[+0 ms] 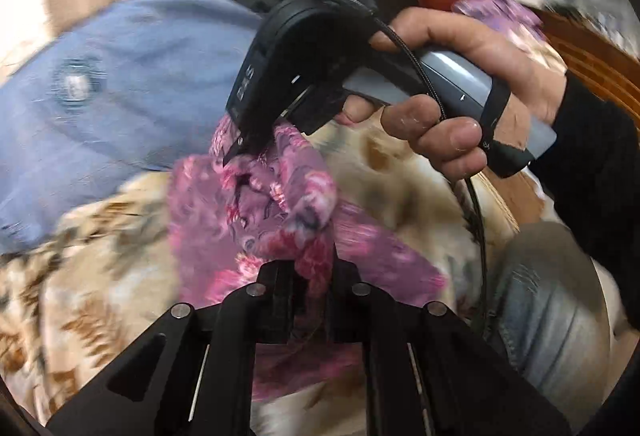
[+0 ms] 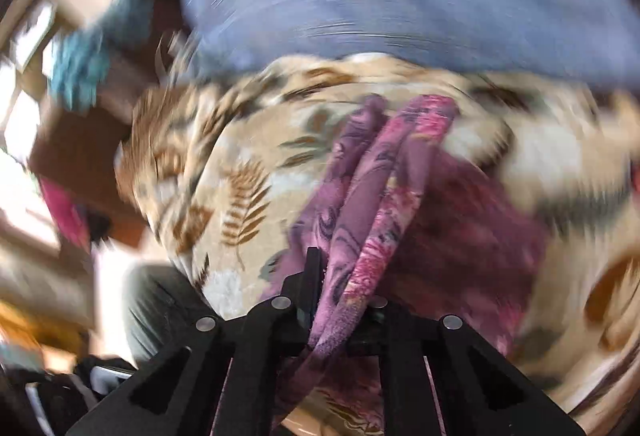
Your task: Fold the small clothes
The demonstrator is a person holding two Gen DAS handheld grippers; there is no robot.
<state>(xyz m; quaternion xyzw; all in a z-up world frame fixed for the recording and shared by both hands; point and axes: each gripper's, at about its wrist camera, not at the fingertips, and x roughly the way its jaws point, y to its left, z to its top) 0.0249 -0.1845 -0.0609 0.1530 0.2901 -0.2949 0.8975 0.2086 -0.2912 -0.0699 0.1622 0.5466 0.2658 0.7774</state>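
We see both claws clamped on the pink floral garment (image 1: 256,204): left claw (image 1: 308,272) pinches a bunched fold, right claw (image 2: 344,300) pinches another edge. Garment hangs between them, just above the leaf-print blanket (image 2: 240,172); blue pillow (image 1: 120,76) beyond.

Left wrist cam looks down along its fingers (image 1: 280,276), close over the floral garment (image 1: 256,204), right gripper (image 1: 240,150) just ahead. Right wrist cam looks steeply down, close past its fingers (image 2: 314,276). Both views share garment, leaf-print blanket (image 2: 248,164), blue cloth (image 1: 132,76).
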